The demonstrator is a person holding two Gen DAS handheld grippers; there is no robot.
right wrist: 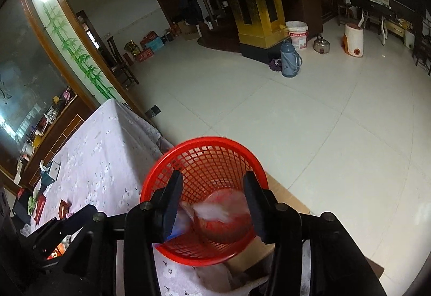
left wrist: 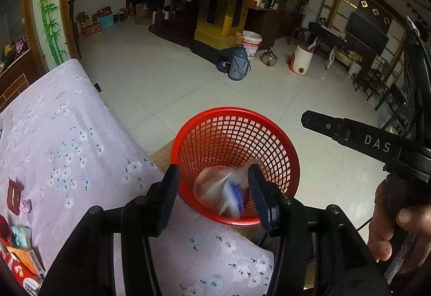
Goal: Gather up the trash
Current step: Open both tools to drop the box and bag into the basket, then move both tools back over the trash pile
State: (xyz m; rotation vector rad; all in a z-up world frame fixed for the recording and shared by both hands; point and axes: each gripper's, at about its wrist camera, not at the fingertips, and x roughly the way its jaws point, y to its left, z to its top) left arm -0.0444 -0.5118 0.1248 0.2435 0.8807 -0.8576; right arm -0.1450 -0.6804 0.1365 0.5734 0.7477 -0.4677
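Note:
A red mesh basket (left wrist: pixel 234 111) (right wrist: pixel 204 140) stands just past the corner of a table under a lilac flowered cloth (left wrist: pixel 67 134) (right wrist: pixel 107 139). Inside it, a white and blue wrapper (left wrist: pixel 229 193) (right wrist: pixel 212 209) shows as a motion blur, free of any finger. My left gripper (left wrist: pixel 212 177) hangs open over the basket's near rim. My right gripper (right wrist: pixel 212 180) is open above the basket too; a hand holds it at the right of the left wrist view (left wrist: pixel 317 123). A red box (left wrist: pixel 14 196), a purple crumpled wrapper (left wrist: pixel 26 206) and packets (left wrist: pixel 21 255) lie on the cloth.
Brown cardboard (right wrist: pixel 285 199) lies under the basket. Pale tiled floor (left wrist: pixel 188 86) stretches ahead to a blue thermos (left wrist: pixel 238 64), a white bucket (left wrist: pixel 252 42), a kettle (left wrist: pixel 268 56) and a white stool (left wrist: pixel 301 59). A tissue box (right wrist: pixel 51 170) sits on the table's far side.

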